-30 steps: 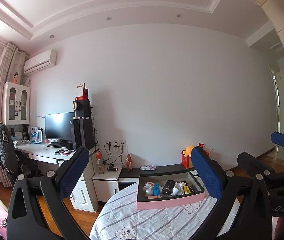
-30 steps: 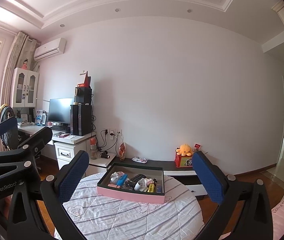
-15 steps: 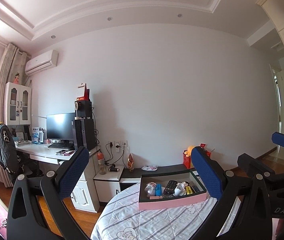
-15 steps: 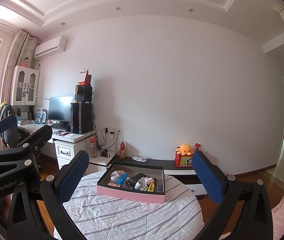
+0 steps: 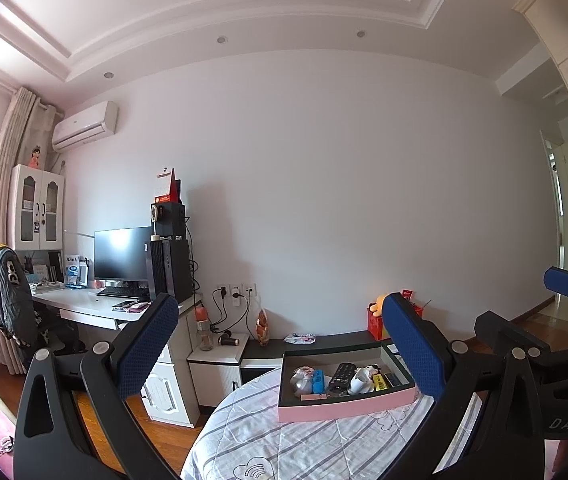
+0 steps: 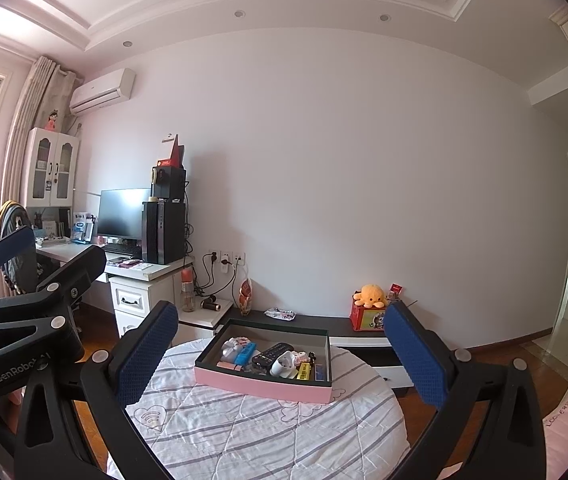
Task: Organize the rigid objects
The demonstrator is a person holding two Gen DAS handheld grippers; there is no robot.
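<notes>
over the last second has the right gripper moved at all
Yes. In its own view the pink box sits slightly lower and the air conditioner further right, so the right gripper turned slightly left and tilted up.

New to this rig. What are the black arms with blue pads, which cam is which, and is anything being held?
No robot here: a person carries a two-finger gripper in each hand, with a fisheye camera on each looking along its fingers. The left gripper fills the left view, where the right one shows at the edge; the right gripper fills the right view. Both are open and hold nothing. Ahead is a round table with a striped cloth, and on it a pink tray holding a remote and other small items.
</notes>
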